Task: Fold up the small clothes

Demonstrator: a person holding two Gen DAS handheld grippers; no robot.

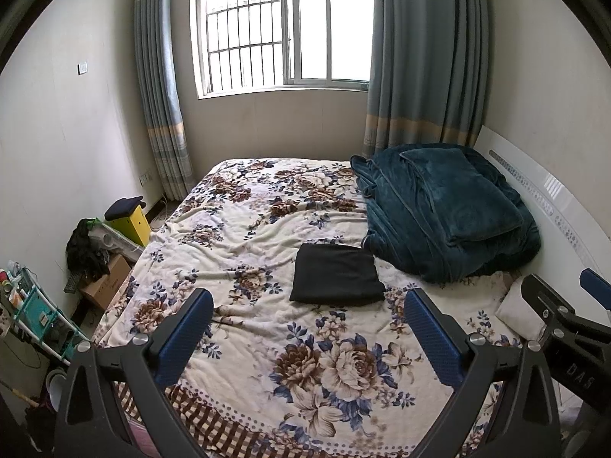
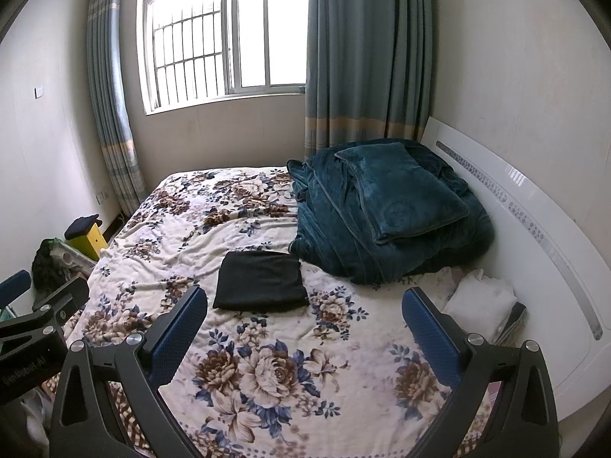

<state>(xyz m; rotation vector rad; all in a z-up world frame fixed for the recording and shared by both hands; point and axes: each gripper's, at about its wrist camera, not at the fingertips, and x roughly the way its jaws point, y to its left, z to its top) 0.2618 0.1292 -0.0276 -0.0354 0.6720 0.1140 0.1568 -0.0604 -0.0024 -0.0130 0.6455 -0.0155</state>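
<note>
Black garment (image 1: pixel 337 274) folded flat on floral bedspread (image 1: pixel 267 343); left gripper (image 1: pixel 308 318), right gripper (image 2: pixel 305 316) jaws released, empty.

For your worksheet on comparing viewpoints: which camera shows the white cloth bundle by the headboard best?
The right wrist view: the white cloth bundle shows whole beside the headboard. The left wrist view shows only part, cut off by the right tool.

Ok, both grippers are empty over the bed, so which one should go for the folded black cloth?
Probably the left gripper. In its view the black cloth lies almost straight ahead between the open fingers; in the right gripper's view it lies left of centre, nearer the left finger. Both are open and apart from it.
</note>
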